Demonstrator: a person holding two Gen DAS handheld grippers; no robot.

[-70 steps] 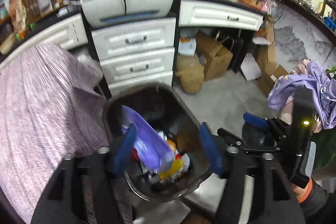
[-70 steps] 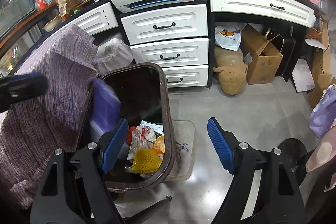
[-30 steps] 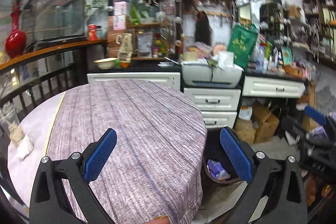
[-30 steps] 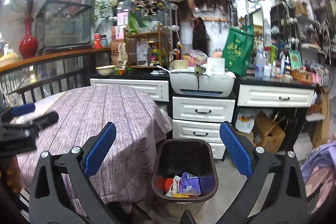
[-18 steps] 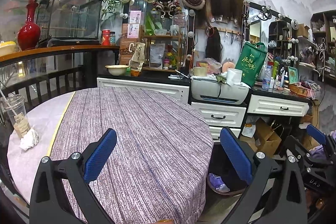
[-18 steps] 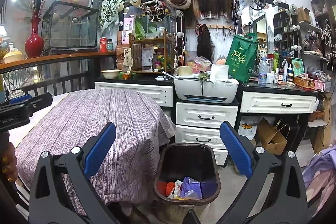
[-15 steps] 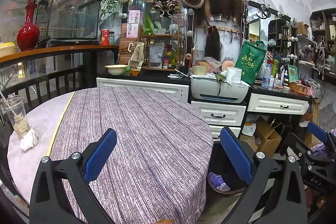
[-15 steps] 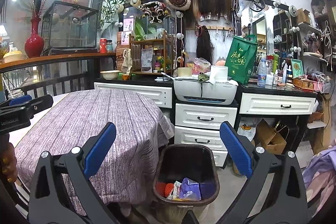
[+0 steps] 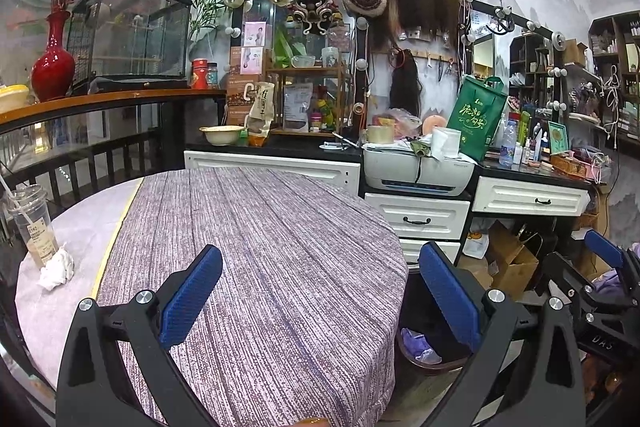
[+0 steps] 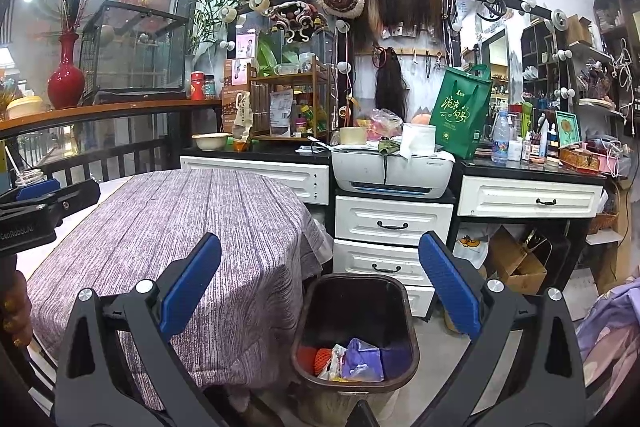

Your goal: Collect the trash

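— Down by the table's edge, right in front of us, both tools hang idle. See the left gripper (image 9: 320,291)? Its blue pads are spread wide over the purple tablecloth (image 9: 260,247), nothing between them.

— And the right gripper (image 10: 320,287)?

— Same, jaws wide apart and empty, hovering above the trash bin (image 10: 356,323) on the floor beside the table.

— So some of the job looks done?

— I'd judge so. That bin already holds a heap: a purple wrapper (image 10: 362,357), something orange in netting (image 10: 323,355), bits of white. Most of the cloth near us is bare.

— What's left, then?

— Look further across, to the far left rim of the table. A plastic cup (image 9: 31,223) with a straw stands upright there, some brownish drink at the bottom, and a crumpled white tissue (image 9: 56,269) lies just beside its base, perhaps touching it. Those two look like the remaining trash.

— Which hand would take them?

— The left one sits nearer, I reckon, though it's well apart from them for now. The tissue should squash easily; the cup is trickier, since liquid could spill if it tips.

— Anything beyond?

— Only the cluttered counter, the printer (image 9: 416,169) and white drawers (image 10: 394,223) against the wall. I can't tell whether any of that counts as rubbish.
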